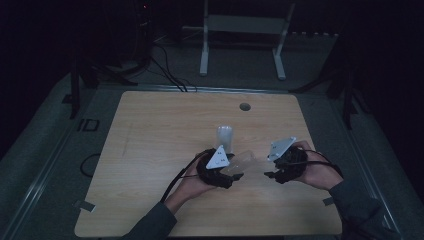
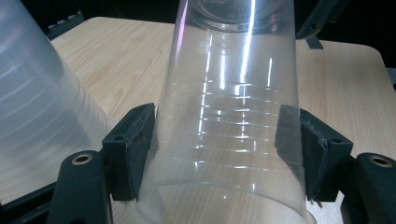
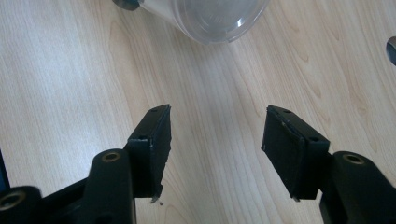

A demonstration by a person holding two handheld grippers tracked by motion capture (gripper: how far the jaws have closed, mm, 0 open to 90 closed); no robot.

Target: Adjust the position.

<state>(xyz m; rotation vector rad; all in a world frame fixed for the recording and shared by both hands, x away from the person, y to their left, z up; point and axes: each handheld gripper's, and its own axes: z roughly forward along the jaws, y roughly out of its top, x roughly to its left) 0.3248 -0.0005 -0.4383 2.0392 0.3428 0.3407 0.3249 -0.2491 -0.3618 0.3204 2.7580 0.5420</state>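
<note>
My left gripper (image 1: 232, 170) is shut on a clear plastic cup (image 1: 246, 162), which lies on its side and points right, just above the wooden table (image 1: 150, 150). In the left gripper view both pads (image 2: 133, 149) press on the clear cup's (image 2: 229, 116) ribbed wall near its rim. A frosted cup (image 1: 225, 136) stands upside down just behind that gripper and rises at the left (image 2: 32, 107) of the left gripper view. To the right, my right gripper (image 1: 272, 170) faces the clear cup's base (image 3: 210, 18). Its jaws (image 3: 215, 135) are open, with only bare table between them.
A round cable hole (image 1: 244, 106) sits near the table's far edge. Beyond the table stand a white metal frame (image 1: 245, 25) and dark cables (image 1: 165, 70) on the floor. The room around is dim.
</note>
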